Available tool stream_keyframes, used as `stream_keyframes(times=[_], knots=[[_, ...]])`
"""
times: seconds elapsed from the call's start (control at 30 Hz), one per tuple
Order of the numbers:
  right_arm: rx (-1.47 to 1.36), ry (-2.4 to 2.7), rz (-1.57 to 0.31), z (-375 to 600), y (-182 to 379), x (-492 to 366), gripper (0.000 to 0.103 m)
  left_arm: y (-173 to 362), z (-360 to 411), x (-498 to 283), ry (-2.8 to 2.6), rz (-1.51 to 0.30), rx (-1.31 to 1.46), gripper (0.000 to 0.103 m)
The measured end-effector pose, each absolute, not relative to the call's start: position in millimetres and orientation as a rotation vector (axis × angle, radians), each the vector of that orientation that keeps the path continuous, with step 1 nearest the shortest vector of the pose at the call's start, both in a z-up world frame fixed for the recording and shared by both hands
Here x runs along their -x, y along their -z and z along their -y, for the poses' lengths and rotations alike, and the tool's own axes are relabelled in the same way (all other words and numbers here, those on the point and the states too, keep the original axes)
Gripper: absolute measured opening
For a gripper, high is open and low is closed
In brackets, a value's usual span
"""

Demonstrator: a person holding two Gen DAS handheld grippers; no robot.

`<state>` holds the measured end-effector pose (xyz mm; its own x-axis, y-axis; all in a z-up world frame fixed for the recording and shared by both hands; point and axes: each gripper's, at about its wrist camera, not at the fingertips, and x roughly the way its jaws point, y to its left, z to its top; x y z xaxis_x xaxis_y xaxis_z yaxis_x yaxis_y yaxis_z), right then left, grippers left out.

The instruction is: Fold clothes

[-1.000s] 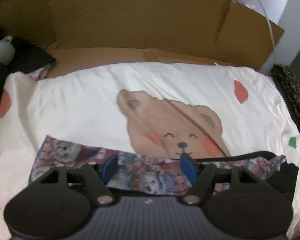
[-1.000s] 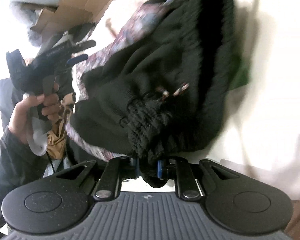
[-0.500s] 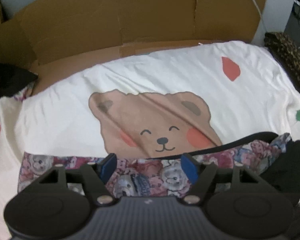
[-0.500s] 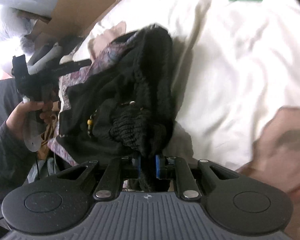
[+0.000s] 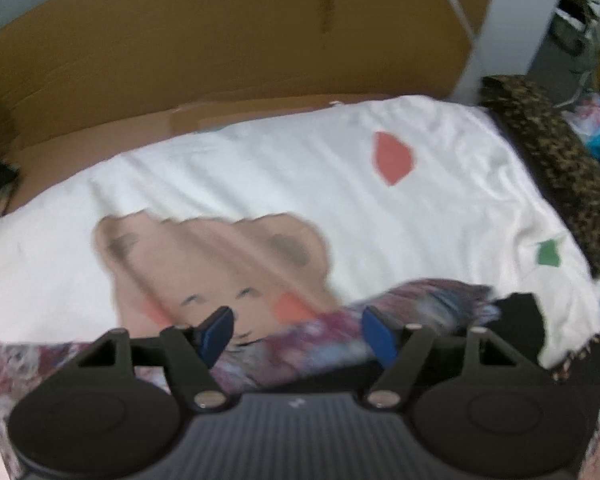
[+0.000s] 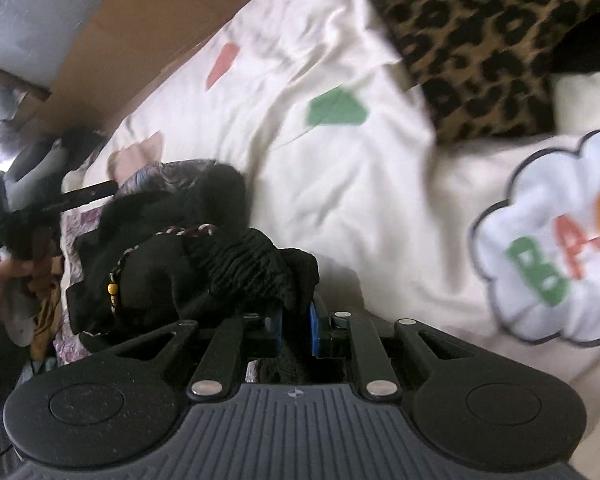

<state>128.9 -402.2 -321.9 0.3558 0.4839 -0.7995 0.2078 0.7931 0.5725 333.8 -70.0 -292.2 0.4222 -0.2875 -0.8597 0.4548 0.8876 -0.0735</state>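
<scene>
Your right gripper [image 6: 294,330] pinches the black knit edge of the garment [image 6: 220,256], which lies bunched below the printed bear [image 5: 216,268]. Your left gripper [image 5: 296,334] gapes wide, apparently empty. You seem mid-fold; next, lay that edge flat.

Both wrist views look low and close across the same bear-print blanket [image 5: 284,184], from different sides.

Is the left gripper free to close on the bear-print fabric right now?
Probably yes. The left gripper is open, and the bear-print fabric lies just ahead between its blue pads with nothing over it. How close the pads are is unclear.
</scene>
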Motion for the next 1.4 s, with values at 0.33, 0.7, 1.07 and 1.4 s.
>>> stream_keyframes(times=[0.33, 0.7, 1.07, 1.4], knots=[[-0.755, -0.124, -1.251, 422.8, 330.0, -103.6, 0.031, 291.3, 136.8, -339.2, 0.603, -0.995, -0.299, 0.075], [-0.885, -0.084, -1.258, 428.7, 332.9, -66.5, 0.054, 337.0, 150.6, -335.7, 0.626, -1.111, -0.374, 0.08], [-1.069, -0.104, -1.27, 405.8, 356.5, -48.0, 0.054, 345.9, 146.0, -318.5, 0.674, -1.114, -0.431, 0.064], [-1.038, -0.071, -1.173, 394.6, 345.9, -59.2, 0.016, 324.4, 118.6, -306.9, 0.691, -1.063, -0.348, 0.013]])
